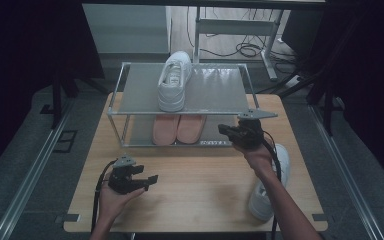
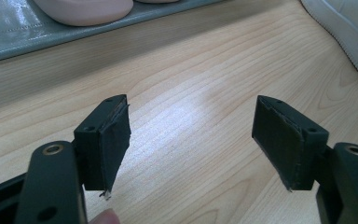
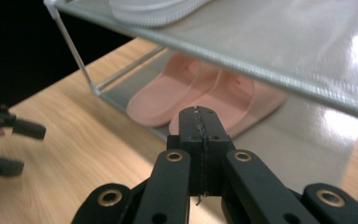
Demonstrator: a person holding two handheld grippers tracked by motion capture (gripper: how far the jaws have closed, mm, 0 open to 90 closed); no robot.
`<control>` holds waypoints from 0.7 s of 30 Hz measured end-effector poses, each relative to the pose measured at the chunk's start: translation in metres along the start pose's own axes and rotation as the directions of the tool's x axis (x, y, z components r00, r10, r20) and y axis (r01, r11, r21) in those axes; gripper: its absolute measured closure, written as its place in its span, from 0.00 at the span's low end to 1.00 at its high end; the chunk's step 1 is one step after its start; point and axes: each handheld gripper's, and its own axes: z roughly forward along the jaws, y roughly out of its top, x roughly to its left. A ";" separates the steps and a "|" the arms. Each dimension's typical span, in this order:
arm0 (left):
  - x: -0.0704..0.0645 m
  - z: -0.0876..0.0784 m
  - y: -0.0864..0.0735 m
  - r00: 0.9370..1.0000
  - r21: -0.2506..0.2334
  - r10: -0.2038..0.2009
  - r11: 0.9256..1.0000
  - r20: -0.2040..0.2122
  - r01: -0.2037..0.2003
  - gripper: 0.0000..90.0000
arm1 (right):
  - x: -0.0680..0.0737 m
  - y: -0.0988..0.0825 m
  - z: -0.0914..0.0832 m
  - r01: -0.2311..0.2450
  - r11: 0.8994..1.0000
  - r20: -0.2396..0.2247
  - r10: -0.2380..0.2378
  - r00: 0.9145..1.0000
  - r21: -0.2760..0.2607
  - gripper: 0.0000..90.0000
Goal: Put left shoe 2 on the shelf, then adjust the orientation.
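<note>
Counting two white sneakers [image 1: 174,80] (two pink slippers [image 1: 179,128])

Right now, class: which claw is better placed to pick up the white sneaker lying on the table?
Right. The right claw is nearer the white sneaker at the table's right edge, though shut. The left claw is open but sits across the table.
</note>
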 end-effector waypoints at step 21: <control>-0.003 0.002 0.001 1.000 0.007 0.004 1.000 0.005 -0.004 0.31 | 0.011 -0.063 -0.033 0.038 0.995 0.025 -0.040 0.999 0.096 1.00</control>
